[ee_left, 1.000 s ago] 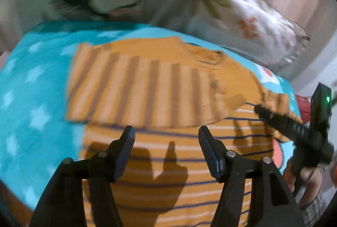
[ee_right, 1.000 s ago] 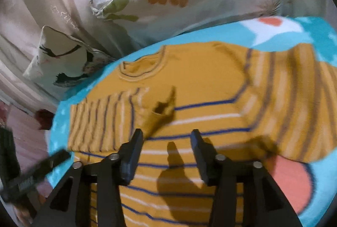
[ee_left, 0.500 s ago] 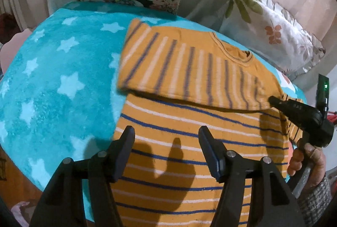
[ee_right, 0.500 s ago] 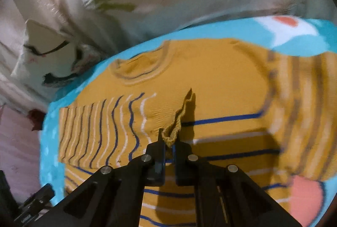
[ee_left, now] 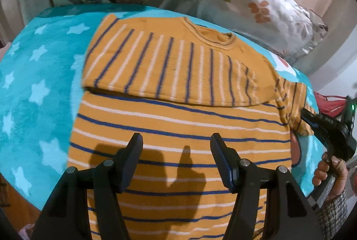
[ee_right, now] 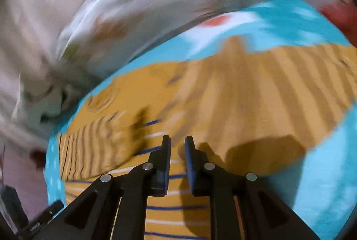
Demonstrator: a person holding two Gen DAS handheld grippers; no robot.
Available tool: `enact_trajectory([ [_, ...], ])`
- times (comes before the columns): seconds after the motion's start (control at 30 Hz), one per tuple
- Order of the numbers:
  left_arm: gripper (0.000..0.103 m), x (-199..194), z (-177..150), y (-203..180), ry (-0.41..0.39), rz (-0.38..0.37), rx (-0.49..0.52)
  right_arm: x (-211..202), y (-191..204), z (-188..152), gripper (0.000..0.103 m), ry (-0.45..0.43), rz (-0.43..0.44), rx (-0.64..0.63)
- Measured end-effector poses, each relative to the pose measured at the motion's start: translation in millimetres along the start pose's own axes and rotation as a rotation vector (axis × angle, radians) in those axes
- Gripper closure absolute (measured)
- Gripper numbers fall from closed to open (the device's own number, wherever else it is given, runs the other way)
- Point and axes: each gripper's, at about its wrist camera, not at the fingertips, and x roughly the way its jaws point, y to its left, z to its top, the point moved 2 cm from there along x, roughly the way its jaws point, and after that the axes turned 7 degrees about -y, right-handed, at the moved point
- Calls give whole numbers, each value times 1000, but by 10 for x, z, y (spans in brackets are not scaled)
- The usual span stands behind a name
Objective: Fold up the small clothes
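sweater [ee_left: 178,128]: orange knit with blue and white stripes, lying flat on the teal star blanket [ee_left: 38,93], neck toward the pillows [ee_left: 256,6]; hem end running down under the left gripper.
left sleeve [ee_left: 160,70]: already lying folded across the chest, stripes running crosswise to the body stripes.
right sleeve [ee_left: 292,104]: sticking out past the body's right edge, cuff end reaching the right gripper's tips in the left wrist view.
left gripper [ee_left: 176,157]: hovering over the lower body of the sweater, fingers spread wide, nothing between them, casting a shadow on the cloth.
right gripper [ee_right: 177,146]: view is smeared by motion; jaws standing close with a narrow gap and opening; cloth lying right at the tips, but I am not seeing the pads pressing on it, judging it as not gripped.
right hand [ee_left: 330,171]: wrapping the gripper handle at the blanket's right edge.
key relation: the unfolded sleeve is lying on the right side, its long axis running outward from the shoulder, away from the left gripper; right gripper is the nearer one, right at the cuff.
step guess: right sleeve probably needing to come across the chest like the left one.
risk: blurred view, hard to tell where the cuff edge is sitting against the tips.
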Motion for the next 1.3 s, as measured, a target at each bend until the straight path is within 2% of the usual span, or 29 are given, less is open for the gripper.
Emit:
enact_trajectory([
  [0.17,41,8,-51,-126,28,-28,-19,-416,-1187,179,82,-86,-159,209],
  [0.33,41,-35,-74,-222,24,-17,-21,-546,-1904,340,73,-144,-234,355],
  [0.47,41,-84,-72,-266,15,2,-17,-465,-2198,540,72,-177,-200,434],
  [0.67,41,-145,-75,-201,14,29,-21,-284,-2309,855,72,-210,-187,485],
  [0.73,41,-162,-58,-152,9,38,-29,-273,-2330,903,81,-193,-187,486],
  [0.77,41,-175,-44,-123,5,41,-35,-268,-2330,938,97,-181,-178,483],
  [0.87,41,-224,9,-15,-13,47,-55,-422,-2291,1049,97,-204,-220,426],
  [1.0,41,-287,100,254,-42,59,-110,-799,-2055,1274,97,-292,-341,332],
  [1.07,41,-298,149,406,-51,70,-139,-944,-1869,1376,97,-336,-345,316],
  [1.17,41,-323,208,654,-67,78,-171,-1023,-1409,1471,97,-371,-288,268],
  [1.3,41,-326,249,905,-64,68,-200,-815,-373,1423,97,-335,-111,130],
])
